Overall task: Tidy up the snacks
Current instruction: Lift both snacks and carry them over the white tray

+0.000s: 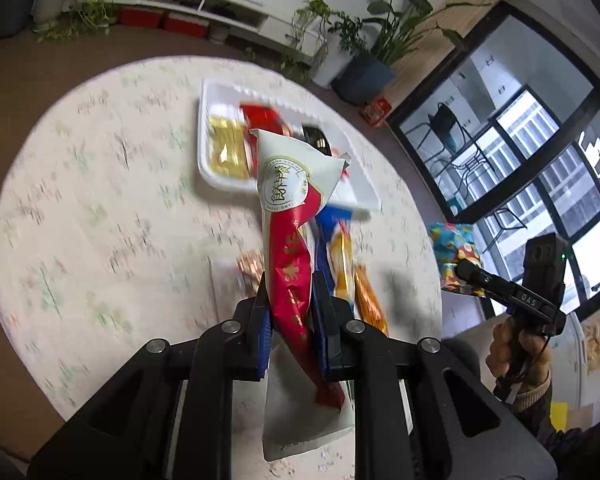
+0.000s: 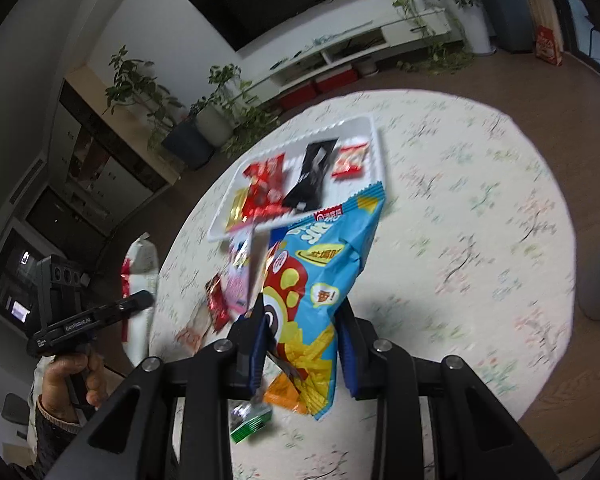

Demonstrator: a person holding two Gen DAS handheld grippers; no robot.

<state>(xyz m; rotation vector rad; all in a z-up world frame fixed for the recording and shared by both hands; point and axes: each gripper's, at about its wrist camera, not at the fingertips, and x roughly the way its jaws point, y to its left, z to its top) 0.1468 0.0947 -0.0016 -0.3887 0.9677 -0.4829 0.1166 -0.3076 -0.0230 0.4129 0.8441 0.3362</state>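
The round table [image 2: 460, 184] carried a white tray [image 2: 374, 142] near its far side, and that tray already held a red packet [image 2: 265, 184], a black packet [image 2: 310, 176], a gold packet [image 1: 226, 148] and a small red-and-white one [image 2: 350, 160]. Loose snacks lay on the cloth between the tray and you.

In your right gripper [image 2: 302, 320] you had the blue chip bag [image 2: 324, 272], the jaws closed on its lower part, the bag lifted clear of the table with its top leaning toward the tray. It looked puffy and light, and a bag like that would crush if you squeezed the middle; a grip on the crimped edge would have been safer.

In your left gripper [image 1: 288, 300] you had the white-and-red bag [image 1: 296, 208], the jaws nearly shut on its narrow red section, the white top standing up in front of the tray. The film looked slick and floppy, so it could have slid through the pads or swung as you moved.

An orange packet [image 1: 370, 304] and a green one [image 2: 252, 424] lay flat below the grippers, thin and likely best pinched by one end.
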